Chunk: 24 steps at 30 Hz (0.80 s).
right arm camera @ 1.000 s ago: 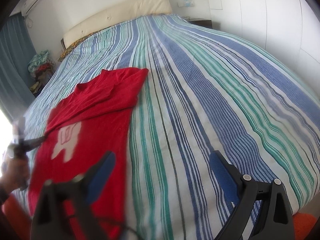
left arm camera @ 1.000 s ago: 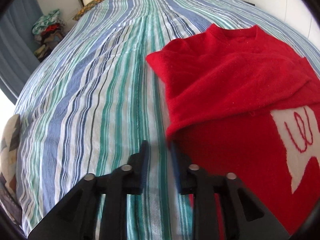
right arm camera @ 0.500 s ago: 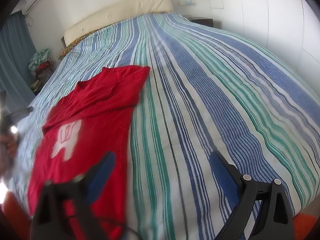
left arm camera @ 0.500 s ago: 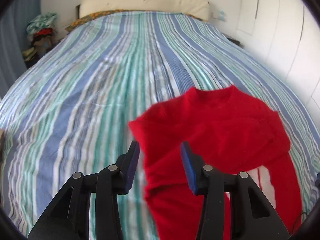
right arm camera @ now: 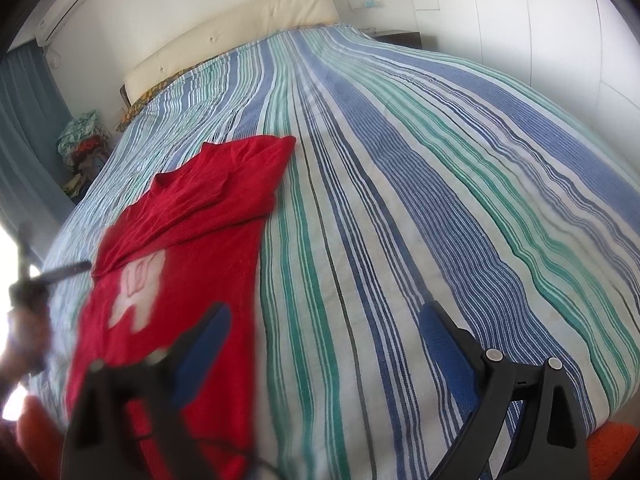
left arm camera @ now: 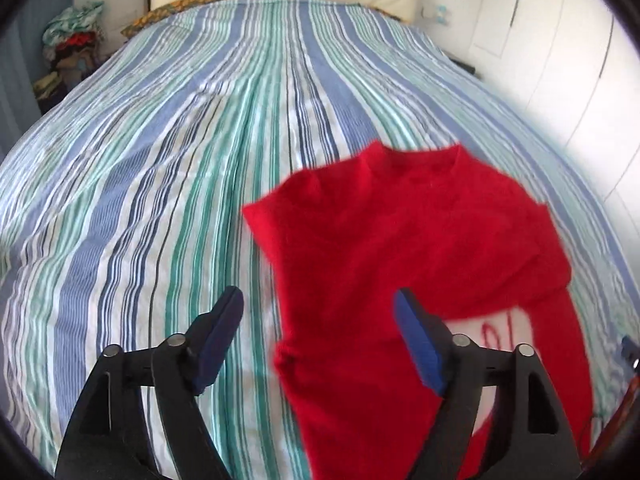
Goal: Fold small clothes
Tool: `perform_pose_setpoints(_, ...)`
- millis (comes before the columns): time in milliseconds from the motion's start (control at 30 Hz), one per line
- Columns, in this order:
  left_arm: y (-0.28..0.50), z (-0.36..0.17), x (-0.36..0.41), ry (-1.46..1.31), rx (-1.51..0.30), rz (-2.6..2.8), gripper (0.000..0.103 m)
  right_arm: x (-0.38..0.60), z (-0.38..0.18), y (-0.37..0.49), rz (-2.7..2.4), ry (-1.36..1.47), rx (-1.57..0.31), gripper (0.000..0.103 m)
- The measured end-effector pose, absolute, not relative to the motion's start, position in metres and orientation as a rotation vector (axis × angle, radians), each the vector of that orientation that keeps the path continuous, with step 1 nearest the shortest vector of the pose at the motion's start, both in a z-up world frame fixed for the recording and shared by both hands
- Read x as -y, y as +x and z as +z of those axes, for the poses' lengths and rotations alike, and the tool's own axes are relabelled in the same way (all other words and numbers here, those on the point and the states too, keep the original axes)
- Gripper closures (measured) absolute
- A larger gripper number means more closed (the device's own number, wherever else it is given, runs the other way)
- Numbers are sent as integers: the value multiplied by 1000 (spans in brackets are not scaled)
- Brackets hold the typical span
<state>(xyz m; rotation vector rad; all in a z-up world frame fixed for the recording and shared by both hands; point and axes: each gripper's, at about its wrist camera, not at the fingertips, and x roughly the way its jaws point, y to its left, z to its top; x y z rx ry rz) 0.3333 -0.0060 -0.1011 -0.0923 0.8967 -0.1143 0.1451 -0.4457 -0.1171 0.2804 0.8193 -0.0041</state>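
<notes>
A red knitted sweater with a white patch on its front [left arm camera: 400, 248] lies flat on the bed's blue, green and white striped cover [left arm camera: 180, 168], one sleeve folded across its chest. The left gripper [left arm camera: 320, 332] has just been opening; its jaws stand wide above the sweater's edge, nothing pinched. The right gripper [right arm camera: 324, 344] hangs spread apart over the bare stripes beside the sweater.

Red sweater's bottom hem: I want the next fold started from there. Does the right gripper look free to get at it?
Probably yes. The right gripper hangs open over the striped bedspread just beside the red sweater, and nothing lies between them. The hem itself is hidden behind the gripper's finger, so its exact lie is unclear.
</notes>
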Motion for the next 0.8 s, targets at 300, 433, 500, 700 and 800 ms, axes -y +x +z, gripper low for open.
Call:
perform_pose_setpoints(300, 401, -180, -25, -99, -1089, 211, 6, 444, -115, 144, -14, 272, -811, 9)
perform_pose_setpoints(433, 370, -156, -33, -172, -1062, 152, 10, 444, -110, 142, -22, 258, -791, 9)
perform_pose_setpoints(500, 342, -142, -30, -115, -1027, 121, 9, 442, -108, 142, -29, 237, -784, 9)
perform_pose_setpoints(700, 258, -129, -32, -64, -1011, 86, 8, 427, -105, 141, -110, 95, -788, 9)
perform_pose_setpoints(800, 224, -136, -34, -85, -1016, 92, 8, 421, -102, 137, -140, 29, -774, 9)
